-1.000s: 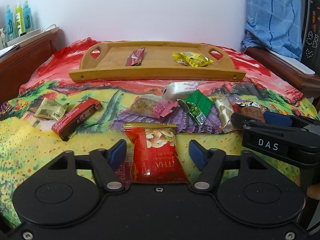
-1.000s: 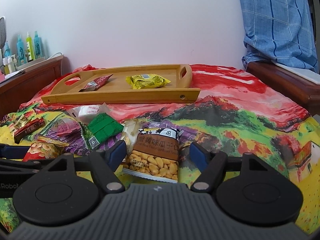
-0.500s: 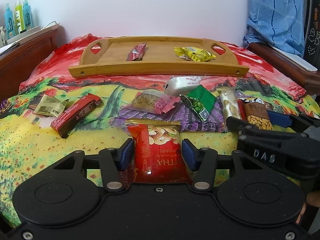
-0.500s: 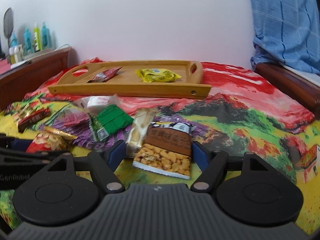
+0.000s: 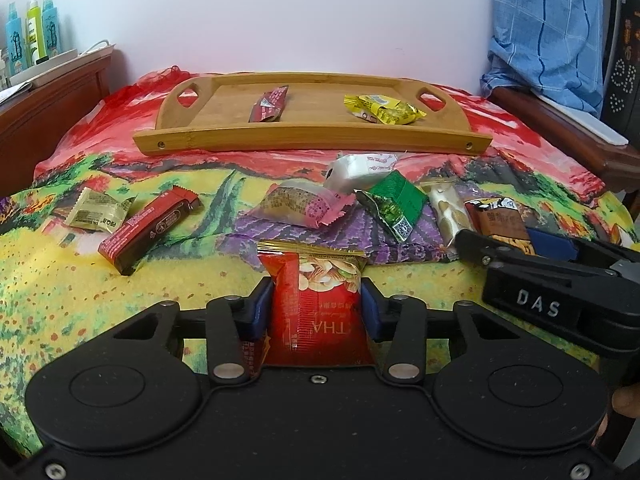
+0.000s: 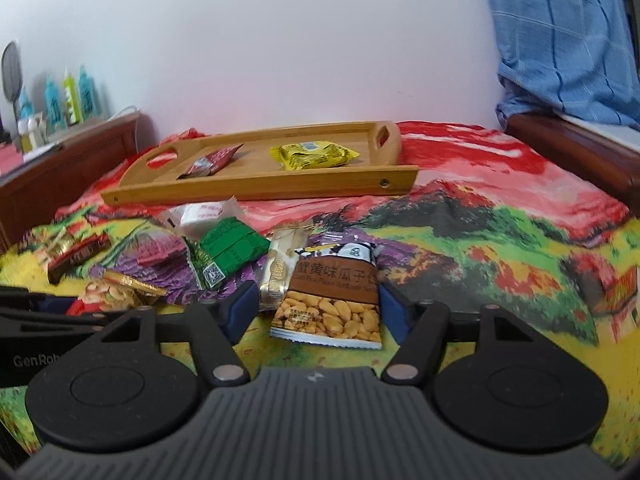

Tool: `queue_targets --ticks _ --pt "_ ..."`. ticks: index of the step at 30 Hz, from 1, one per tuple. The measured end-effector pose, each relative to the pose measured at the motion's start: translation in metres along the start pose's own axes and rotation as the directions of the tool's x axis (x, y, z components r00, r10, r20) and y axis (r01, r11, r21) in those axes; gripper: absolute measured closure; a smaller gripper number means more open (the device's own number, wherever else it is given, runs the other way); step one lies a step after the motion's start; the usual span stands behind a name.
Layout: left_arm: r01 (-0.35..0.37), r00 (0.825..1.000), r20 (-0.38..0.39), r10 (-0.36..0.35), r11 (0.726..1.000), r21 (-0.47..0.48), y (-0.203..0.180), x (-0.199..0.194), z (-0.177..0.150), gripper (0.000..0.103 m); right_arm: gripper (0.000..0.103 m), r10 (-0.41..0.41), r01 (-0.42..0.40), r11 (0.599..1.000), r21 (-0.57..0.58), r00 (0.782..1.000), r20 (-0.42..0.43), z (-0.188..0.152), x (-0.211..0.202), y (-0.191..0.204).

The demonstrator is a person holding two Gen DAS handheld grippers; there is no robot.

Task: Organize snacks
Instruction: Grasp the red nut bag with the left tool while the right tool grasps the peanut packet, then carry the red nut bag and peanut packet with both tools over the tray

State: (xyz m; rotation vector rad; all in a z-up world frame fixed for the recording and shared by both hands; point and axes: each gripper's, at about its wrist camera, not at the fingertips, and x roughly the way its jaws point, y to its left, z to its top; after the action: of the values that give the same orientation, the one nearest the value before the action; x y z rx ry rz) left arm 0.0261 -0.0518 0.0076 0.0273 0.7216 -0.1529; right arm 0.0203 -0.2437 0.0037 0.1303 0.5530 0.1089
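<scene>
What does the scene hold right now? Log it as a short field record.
left claw: shut on red nut packet
right claw: around brown seed packet, gap on its left side
tray: wooden, holds dark red sachet and yellow packet
loose on cloth: green packet, pink packet, red bar

A bedspread (image 5: 60, 280) printed with a bright landscape of red, yellow, green and purple covers the bed. A plain white wall (image 5: 300, 12) stands at the far side. On the far left, a dark wooden headboard (image 5: 52, 92) carries a shelf with blue and yellow-green bottles (image 5: 32, 28). On the far right, a blue checked cloth (image 6: 568, 36) drapes over a dark wooden rail (image 6: 576, 152).
</scene>
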Motion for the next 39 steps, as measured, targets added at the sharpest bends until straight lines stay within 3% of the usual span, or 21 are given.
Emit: queue_targets --ticks 3,29,31,32,36,37,39 --pt "-0.005 1.000 0.002 0.005 1.000 -0.010 0.001 -0.002 0.000 0.062 0.048 -0.018 0.018 1.000 0.012 1.000 0.002 0.000 -0.002 -0.002" --pt "-0.015 0.999 0.036 0.016 1.000 -0.028 0.008 -0.030 0.015 0.063 0.051 -0.087 0.087 0.996 0.006 0.996 0.023 0.001 -0.016 -0.003" --pt "-0.019 0.999 0.040 0.020 0.999 -0.029 0.010 -0.030 0.017 0.063 0.044 -0.100 0.100 0.995 0.003 0.995 -0.003 0.001 -0.011 -0.003" --pt "-0.020 0.999 0.040 0.022 0.999 -0.031 0.010 -0.030 0.018 0.063 0.036 -0.114 0.114 0.993 0.008 0.993 -0.011 0.001 -0.009 -0.003" --pt "-0.019 0.999 0.041 0.021 0.999 -0.040 0.011 -0.028 0.019 0.063 0.033 -0.118 0.118 0.992 0.041 0.993 0.004 0.004 -0.004 -0.009" --pt "-0.019 0.999 0.041 0.020 0.999 -0.041 0.010 -0.028 0.020 0.063 0.035 -0.125 0.125 0.991 0.039 0.992 0.002 0.005 -0.002 -0.010" --pt "-0.020 0.999 0.042 0.022 0.999 -0.041 0.010 -0.028 0.020 0.063 0.053 -0.123 0.123 0.991 0.045 0.992 -0.009 0.005 -0.001 -0.011"
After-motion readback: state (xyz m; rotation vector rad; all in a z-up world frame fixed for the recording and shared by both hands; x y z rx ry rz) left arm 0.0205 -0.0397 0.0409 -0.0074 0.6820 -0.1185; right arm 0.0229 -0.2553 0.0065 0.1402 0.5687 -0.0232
